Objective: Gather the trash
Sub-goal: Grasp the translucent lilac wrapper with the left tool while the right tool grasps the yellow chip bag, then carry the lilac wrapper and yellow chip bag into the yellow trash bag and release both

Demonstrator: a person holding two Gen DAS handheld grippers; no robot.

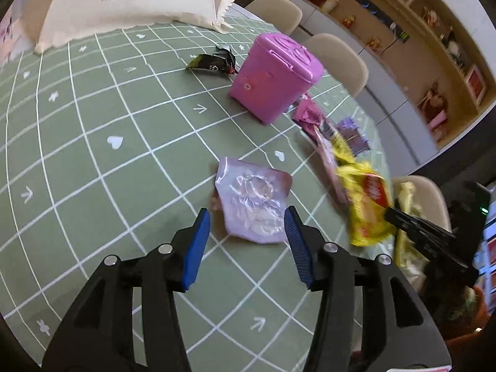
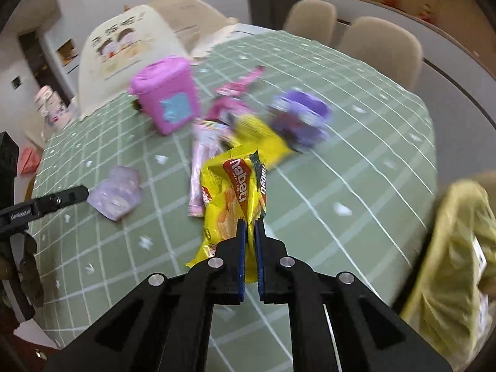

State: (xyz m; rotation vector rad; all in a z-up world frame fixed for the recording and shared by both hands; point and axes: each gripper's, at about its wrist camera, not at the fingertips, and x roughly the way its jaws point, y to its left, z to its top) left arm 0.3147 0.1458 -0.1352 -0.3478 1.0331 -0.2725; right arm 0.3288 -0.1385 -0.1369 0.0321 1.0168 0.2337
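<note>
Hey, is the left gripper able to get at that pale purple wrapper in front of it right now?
Probably yes. The left gripper is open, its jaws set on either side of the pale purple wrapper, which lies flat on the green tablecloth with nothing between them.

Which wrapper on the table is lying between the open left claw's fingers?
The pale lilac wrapper, flat on the green cloth. The yellow wrapper is pinched in the right claw; the black wrapper lies far off.
</note>
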